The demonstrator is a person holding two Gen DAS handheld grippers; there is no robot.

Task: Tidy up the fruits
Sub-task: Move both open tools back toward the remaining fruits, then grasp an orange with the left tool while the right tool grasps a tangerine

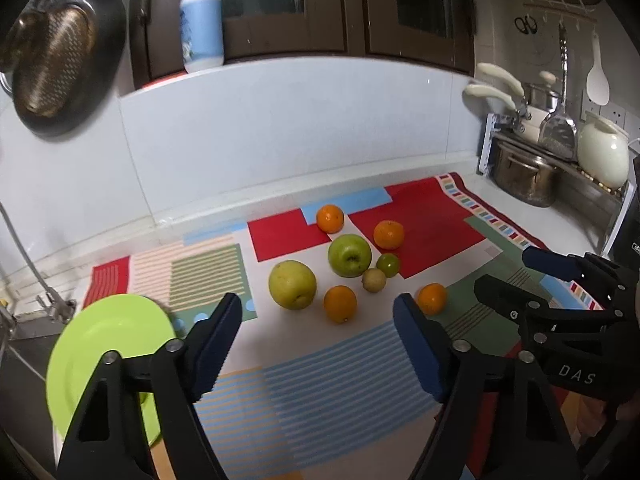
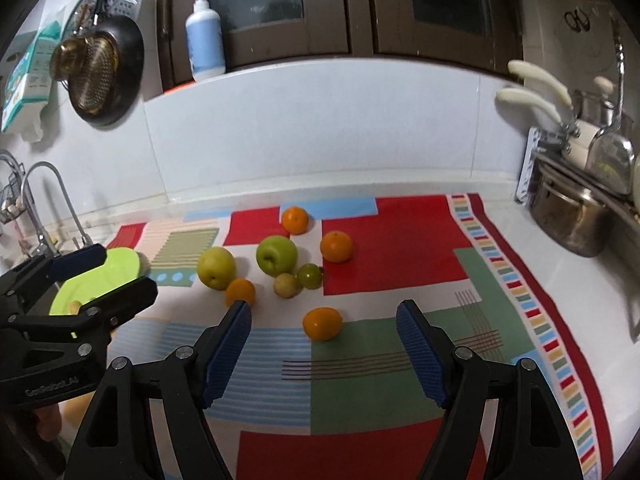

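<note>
Several fruits lie loose on a patchwork mat (image 1: pixel 432 232) (image 2: pixel 384 240): a green apple (image 1: pixel 349 255) (image 2: pixel 277 255), a bigger yellow-green fruit (image 1: pixel 292 284) (image 2: pixel 216 268), several oranges and two small green fruits (image 1: pixel 387 265). A lime-green plate (image 1: pixel 100 344) (image 2: pixel 120 266) sits empty at the mat's left end. My left gripper (image 1: pixel 318 302) is open and empty, hovering short of an orange (image 1: pixel 340 303). My right gripper (image 2: pixel 323 308) is open and empty too, with the nearest orange (image 2: pixel 322 323) just beyond its tips. Each gripper shows in the other's view (image 1: pixel 510 272) (image 2: pixel 126 270).
A steel pot (image 1: pixel 524 178) (image 2: pixel 570 220) and a rack with utensils crowd the right end of the counter. A tap (image 2: pixel 52 200) and sink lie left of the plate. A pan (image 1: pixel 60 64) hangs on the wall and a soap bottle (image 2: pixel 205 38) stands on the sill.
</note>
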